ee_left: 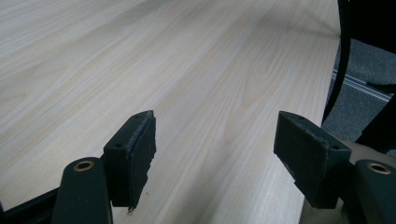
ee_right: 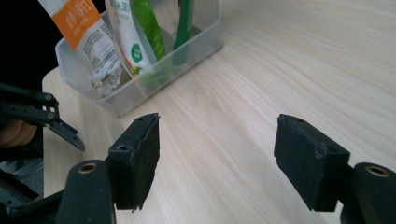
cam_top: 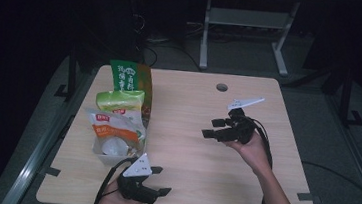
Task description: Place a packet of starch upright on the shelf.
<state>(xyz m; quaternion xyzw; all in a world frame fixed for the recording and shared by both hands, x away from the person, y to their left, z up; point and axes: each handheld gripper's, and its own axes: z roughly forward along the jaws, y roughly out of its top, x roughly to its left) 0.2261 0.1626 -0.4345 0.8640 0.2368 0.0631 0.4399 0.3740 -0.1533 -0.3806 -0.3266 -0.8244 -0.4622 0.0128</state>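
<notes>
Left gripper point(cam_top: 154, 180) at near table edge, jaws wide, empty; right gripper point(cam_top: 215, 128) likewise wide; approach snack bags point(cam_top: 116, 126) in clear bin point(ee_right: 140, 88) squarely, pinch top edge.

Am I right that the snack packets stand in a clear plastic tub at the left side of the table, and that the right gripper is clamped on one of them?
Not quite. The snack packets do stand in the clear tub at the table's left, but the right gripper holds nothing. The right gripper view shows its jaws spread wide over bare table, apart from the tub.
</notes>
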